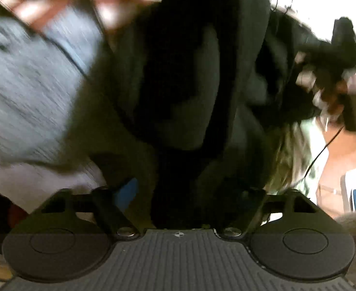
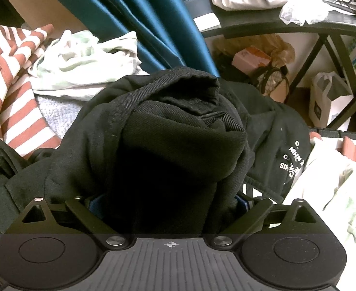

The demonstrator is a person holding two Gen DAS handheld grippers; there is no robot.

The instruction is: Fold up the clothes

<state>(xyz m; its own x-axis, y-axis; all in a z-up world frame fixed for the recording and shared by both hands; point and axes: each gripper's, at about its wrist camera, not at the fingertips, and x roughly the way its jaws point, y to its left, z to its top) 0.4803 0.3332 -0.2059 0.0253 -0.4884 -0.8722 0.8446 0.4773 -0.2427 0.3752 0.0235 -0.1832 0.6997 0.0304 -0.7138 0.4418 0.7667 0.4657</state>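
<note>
A black sweatshirt (image 2: 168, 126) with white lettering (image 2: 292, 160) on one part is bunched up between both grippers. In the right wrist view my right gripper (image 2: 170, 201) is shut on a thick fold of it, and blue pads (image 2: 96, 203) show at either side of the cloth. The left wrist view is blurred by motion. There the same black sweatshirt (image 1: 182, 84) fills the middle, and my left gripper (image 1: 178, 191) is shut on it, with one blue pad (image 1: 127, 190) showing. At the right a person's hand (image 1: 328, 94) holds a black handle.
A red-and-white striped garment (image 2: 12, 84) and a pale green-white garment (image 2: 85, 58) lie at the back left on a light blue towel (image 2: 56, 114). Behind them hangs a teal curtain (image 2: 141, 19). A dark table (image 2: 275, 25) with bags (image 2: 328, 99) beneath it stands at the right.
</note>
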